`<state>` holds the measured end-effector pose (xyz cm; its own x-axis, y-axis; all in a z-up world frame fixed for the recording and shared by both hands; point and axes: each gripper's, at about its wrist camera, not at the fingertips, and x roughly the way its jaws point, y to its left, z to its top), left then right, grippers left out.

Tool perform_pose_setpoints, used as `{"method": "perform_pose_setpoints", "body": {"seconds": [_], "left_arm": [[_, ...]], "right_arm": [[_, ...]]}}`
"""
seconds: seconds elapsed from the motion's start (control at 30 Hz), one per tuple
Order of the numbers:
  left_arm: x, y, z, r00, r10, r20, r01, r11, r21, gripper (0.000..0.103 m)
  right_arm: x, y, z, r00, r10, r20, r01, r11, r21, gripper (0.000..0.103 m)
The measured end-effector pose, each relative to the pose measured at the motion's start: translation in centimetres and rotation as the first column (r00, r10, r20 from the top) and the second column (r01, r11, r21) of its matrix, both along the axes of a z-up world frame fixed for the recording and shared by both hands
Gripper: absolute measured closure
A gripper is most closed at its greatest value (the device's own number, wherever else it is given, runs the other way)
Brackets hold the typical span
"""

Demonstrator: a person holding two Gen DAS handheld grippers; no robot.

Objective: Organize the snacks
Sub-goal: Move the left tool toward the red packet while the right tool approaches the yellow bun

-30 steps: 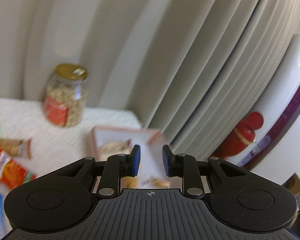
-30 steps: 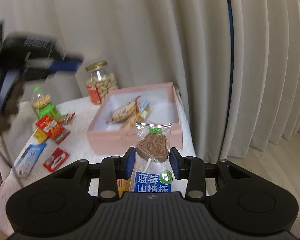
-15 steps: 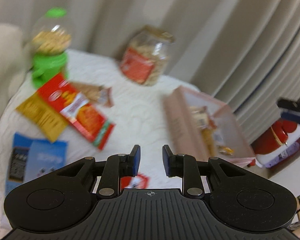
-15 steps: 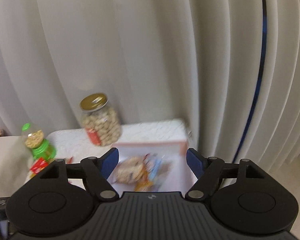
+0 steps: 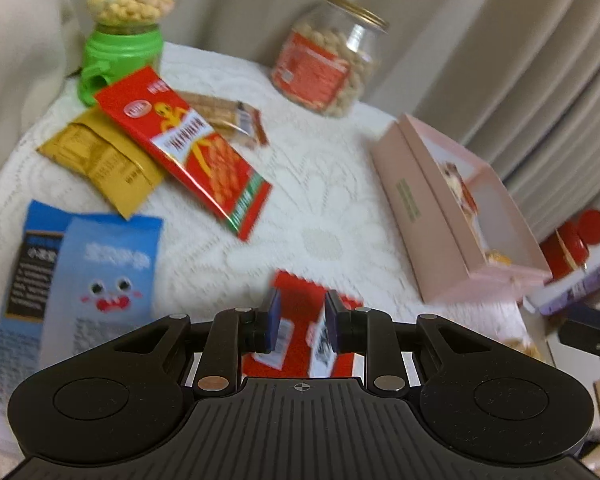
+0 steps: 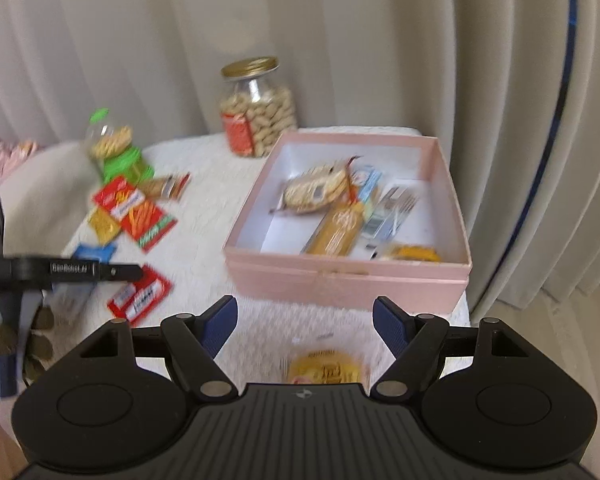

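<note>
On the cloth (image 6: 204, 240), at 9 o'clock from the pink box (image 6: 340, 276), five packets remain unsorted, and the left gripper (image 5: 300, 326) hangs over the small red packet (image 5: 300, 292), jaws a narrow gap apart, pinching nothing. The box holds several packets already. The right gripper (image 6: 304, 326) at 6 o'clock of the box stands spread and empty above a yellow snack (image 6: 326, 366), so sorting looks roughly half done.

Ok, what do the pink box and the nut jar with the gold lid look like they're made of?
The pink box looks like matte cardboard: flat thin walls, white inside, no shine. The nut jar is clear with bright glints and nuts showing through; it could be glass or hard plastic, I cannot tell which. Its gold lid looks like shiny metal.
</note>
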<state>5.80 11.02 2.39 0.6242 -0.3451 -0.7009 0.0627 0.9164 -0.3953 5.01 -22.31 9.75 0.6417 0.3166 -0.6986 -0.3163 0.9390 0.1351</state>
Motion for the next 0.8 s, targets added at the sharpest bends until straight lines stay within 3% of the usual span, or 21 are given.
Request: {"method": "perform_pose_setpoints", "body": {"seconds": [0.13, 0.23, 0.3, 0.43, 0.53, 0.67, 0.8], "left_arm": [[-1.7, -1.2, 0.1, 0.998, -0.058, 0.009, 0.058, 0.998, 0.012, 0.076], [-2.9, -2.1, 0.1, 0.994, -0.113, -0.007, 0.113, 0.994, -0.002, 0.076], [-3.7, -2.9, 0.1, 0.989, -0.150, -0.007, 0.150, 0.989, 0.011, 0.076], [-4.9, -2.8, 0.6, 0.984, -0.177, 0.014, 0.177, 0.984, 0.012, 0.076], [-5.0, -1.2, 1.6, 0.992, -0.107, 0.061, 0.106, 0.994, 0.021, 0.075], [-3.3, 2.4, 3.7, 0.991, 0.059, 0.119, -0.061, 0.998, 0.012, 0.075], [-0.6, 7.0, 4.9, 0.951, 0.289, 0.110, -0.288, 0.957, -0.025, 0.076]], "right_arm": [[-1.5, 1.1, -1.0, 0.999, 0.037, 0.039, -0.033, 0.995, -0.092, 0.027], [-1.8, 1.0, -1.8, 0.999, 0.046, 0.016, -0.045, 0.996, -0.077, 0.027], [-1.9, 0.8, -2.6, 0.999, 0.033, 0.008, -0.032, 0.997, -0.073, 0.027], [-2.8, 1.0, -4.3, 0.999, -0.006, 0.045, 0.013, 0.988, -0.154, 0.027], [-3.9, 1.6, -4.5, 0.997, 0.028, 0.068, -0.017, 0.988, -0.151, 0.026], [-3.9, 3.4, -3.9, 0.995, 0.075, 0.066, -0.068, 0.991, -0.114, 0.026], [-3.8, 5.7, -3.6, 0.991, 0.109, 0.075, -0.102, 0.991, -0.089, 0.026]]}}
